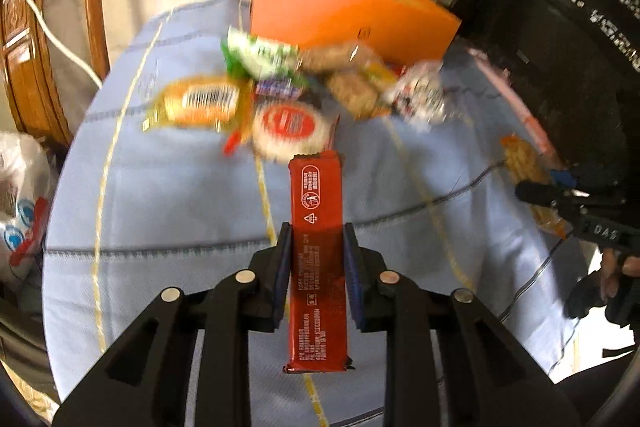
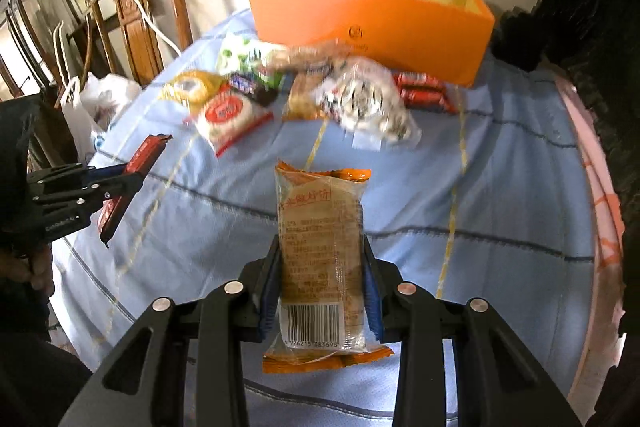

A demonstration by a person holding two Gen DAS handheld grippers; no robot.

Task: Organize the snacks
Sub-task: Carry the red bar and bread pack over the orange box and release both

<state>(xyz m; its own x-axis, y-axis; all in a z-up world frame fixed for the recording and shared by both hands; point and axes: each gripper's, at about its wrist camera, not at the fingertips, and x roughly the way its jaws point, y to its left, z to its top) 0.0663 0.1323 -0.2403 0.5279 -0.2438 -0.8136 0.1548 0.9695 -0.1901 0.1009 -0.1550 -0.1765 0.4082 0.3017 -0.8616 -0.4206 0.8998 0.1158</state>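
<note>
- Snacks (image 2: 304,95) lie heaped on our blue cloth (image 2: 500,187), at 12 o'clock from both grippers, just before the orange box (image 2: 372,23).
- Our left gripper (image 1: 317,243) clamps a red bar (image 1: 317,227) lengthwise.
- Our right gripper (image 2: 322,259) clamps an orange-edged pack (image 2: 320,247), barcode nearest us.
- Box stands open-topped.

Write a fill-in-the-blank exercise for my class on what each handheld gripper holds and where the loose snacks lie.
1. The left gripper is shut on a long ____ snack bar wrapper.
2. The right gripper holds a clear orange-edged biscuit packet whose ____ faces the camera near its lower end.
3. The loose snack pile lies on the blue cloth in front of an open ____ cardboard box.

Missing words: red; barcode; orange
</note>
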